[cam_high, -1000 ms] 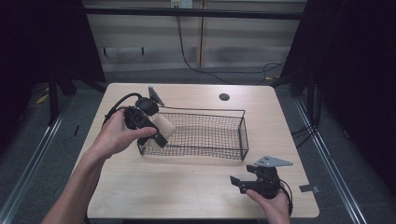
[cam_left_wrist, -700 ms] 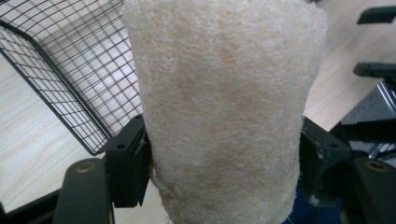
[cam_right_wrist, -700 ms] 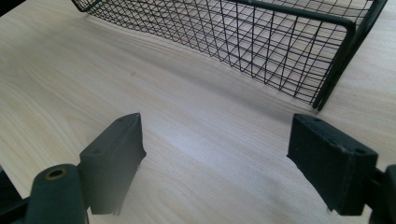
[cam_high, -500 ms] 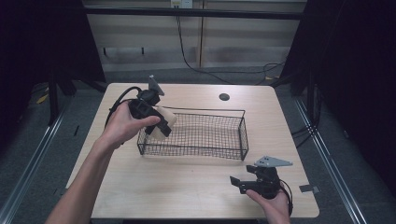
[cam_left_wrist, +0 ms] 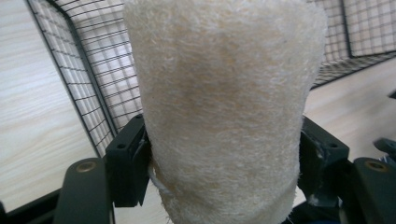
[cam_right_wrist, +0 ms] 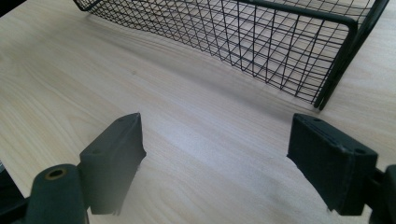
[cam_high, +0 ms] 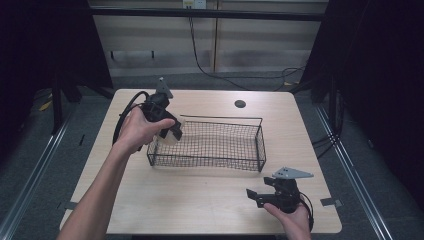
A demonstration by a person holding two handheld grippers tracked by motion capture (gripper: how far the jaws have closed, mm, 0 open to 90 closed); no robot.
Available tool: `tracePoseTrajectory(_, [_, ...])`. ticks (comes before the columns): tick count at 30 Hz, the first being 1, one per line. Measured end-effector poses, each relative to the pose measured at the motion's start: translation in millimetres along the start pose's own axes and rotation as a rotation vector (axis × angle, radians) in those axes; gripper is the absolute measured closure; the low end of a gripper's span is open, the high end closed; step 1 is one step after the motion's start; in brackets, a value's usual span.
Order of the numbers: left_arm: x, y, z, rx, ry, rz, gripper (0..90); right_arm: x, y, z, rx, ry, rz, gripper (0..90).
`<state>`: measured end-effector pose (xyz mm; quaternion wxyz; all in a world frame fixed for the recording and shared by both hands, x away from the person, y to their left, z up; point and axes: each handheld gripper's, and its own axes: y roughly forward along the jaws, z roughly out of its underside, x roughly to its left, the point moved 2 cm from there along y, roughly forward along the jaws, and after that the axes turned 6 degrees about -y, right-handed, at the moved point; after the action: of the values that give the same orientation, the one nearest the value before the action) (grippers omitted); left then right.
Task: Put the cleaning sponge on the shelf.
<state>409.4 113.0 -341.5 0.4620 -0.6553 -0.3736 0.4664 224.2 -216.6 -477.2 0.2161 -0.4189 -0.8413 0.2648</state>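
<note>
A cream, rough-fibred loofah roll (cam_left_wrist: 224, 102) is clamped between the jaws of my left gripper (cam_high: 172, 131), which is shut on it. In the high view the loofah roll (cam_high: 175, 129) hangs over the left end of the black wire basket (cam_high: 215, 160). The basket's mesh wall (cam_left_wrist: 93, 79) lies just behind the roll in the left gripper view. My right gripper (cam_right_wrist: 219, 158) rests open near the table's front right, nothing between its jaws. In the high view that right gripper (cam_high: 256, 195) sits in front of the basket's right corner (cam_right_wrist: 336, 70).
The light wooden table (cam_high: 190, 205) has bare room in front of the basket. A round dark cable hole (cam_high: 240, 104) is at the back. A black cable (cam_high: 125, 112) loops from the left gripper. Dark floor and rails surround the table.
My left hand has carried the loofah roll away from me and slightly right, turning it over the basket's left end. The right gripper has stayed put.
</note>
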Motion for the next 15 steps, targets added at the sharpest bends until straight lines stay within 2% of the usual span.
tracePoseTrajectory(2, [1.8,3.8,-0.5,0.012,-0.024,-0.023,31.0,0.1,0.0,0.0,0.001,-0.001,-0.002,18.1])
tracePoseTrajectory(7, [7.8,13.4,-2.5,0.030,-0.068,-0.028,31.0,0.3,0.4,0.2,0.007,0.001,-0.007,18.1])
tracePoseTrajectory(9, [8.9,15.4,-3.0,0.041,-0.069,-0.035,30.9,0.3,0.5,0.2,0.008,0.000,-0.007,18.0])
tracePoseTrajectory(11, [8.0,17.3,-3.9,0.033,-0.087,-0.031,31.0,0.1,0.7,0.2,0.009,0.001,-0.006,18.0])
tracePoseTrajectory(15, [7.2,23.1,-5.8,0.036,-0.078,-0.046,30.9,0.4,0.5,0.3,0.009,0.001,-0.006,18.0])
